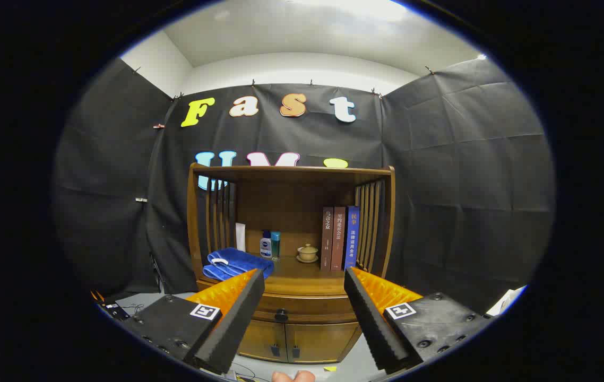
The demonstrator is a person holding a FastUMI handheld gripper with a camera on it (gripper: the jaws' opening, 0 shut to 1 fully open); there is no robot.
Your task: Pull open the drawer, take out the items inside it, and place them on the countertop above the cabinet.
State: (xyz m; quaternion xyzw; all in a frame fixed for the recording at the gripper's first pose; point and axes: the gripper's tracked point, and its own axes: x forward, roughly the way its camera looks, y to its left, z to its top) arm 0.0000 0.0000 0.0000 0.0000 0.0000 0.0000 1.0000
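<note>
We look along the gripper [304, 281] at a wooden cabinet [291, 254] standing against the black booth wall. Going left to right on its countertop [302, 278], we see a folded blue towel [235, 263], a white card [240, 236] behind it, two small bottles [270, 245], a lidded cup on a saucer [307, 252], and three upright books [340, 239] near the right slats. Below the countertop sits the drawer [307, 305], shut, with its dark knob [281, 315] showing between our fingers and well ahead of them; beneath it are two closed doors [294, 342].

Our gripper is spread wide and holds nothing, its fingers framing the drawer front from a distance. We judge we are at the very start: the approach to the drawer. What lies inside we cannot tell. The next move, as we see it, calls for dropping slightly and going forward until the knob lies between the fingers, closing on it, then pulling straight back.
</note>
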